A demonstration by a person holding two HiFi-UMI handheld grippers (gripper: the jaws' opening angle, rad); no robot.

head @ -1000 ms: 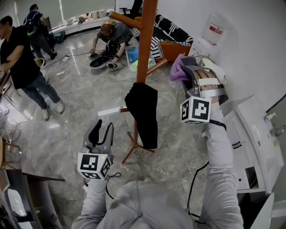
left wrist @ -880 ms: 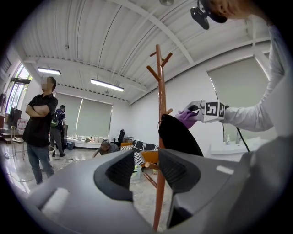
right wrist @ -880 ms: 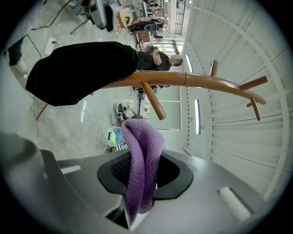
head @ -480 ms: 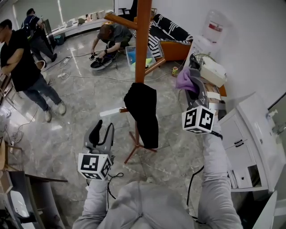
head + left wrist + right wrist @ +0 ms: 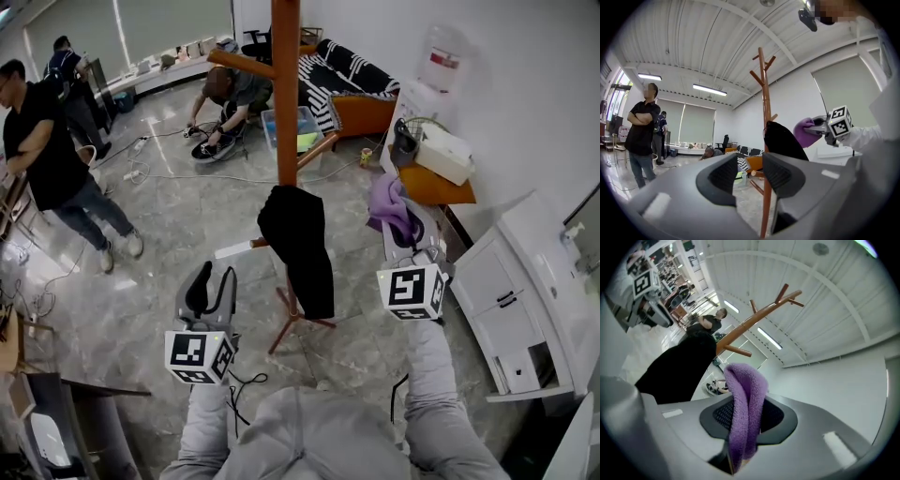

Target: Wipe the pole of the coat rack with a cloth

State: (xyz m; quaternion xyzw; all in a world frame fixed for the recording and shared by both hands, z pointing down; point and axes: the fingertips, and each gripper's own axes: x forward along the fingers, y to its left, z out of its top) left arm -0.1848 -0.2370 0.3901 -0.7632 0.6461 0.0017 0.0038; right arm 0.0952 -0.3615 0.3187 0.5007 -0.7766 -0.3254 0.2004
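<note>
Pinched shut in the right gripper [image 5: 409,234], a purple cloth [image 5: 389,204], raised beside but clear of the coat rack's orange pole [image 5: 285,112] and hanging black garment [image 5: 298,246]. Left gripper [image 5: 208,286] parted, empty. Seemingly the approach; next, cloth onto bare wood.

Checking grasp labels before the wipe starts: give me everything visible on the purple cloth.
The purple cloth looks like soft, fluffy terry or microfibre. It is folded over on itself and pinched between the jaws of the right gripper, and a rounded bunch of it sticks out past the tips. In the head view it is held off to the right of the orange-brown wooden pole and the black garment, touching neither. Only the gripper's jaws touch it.
</note>
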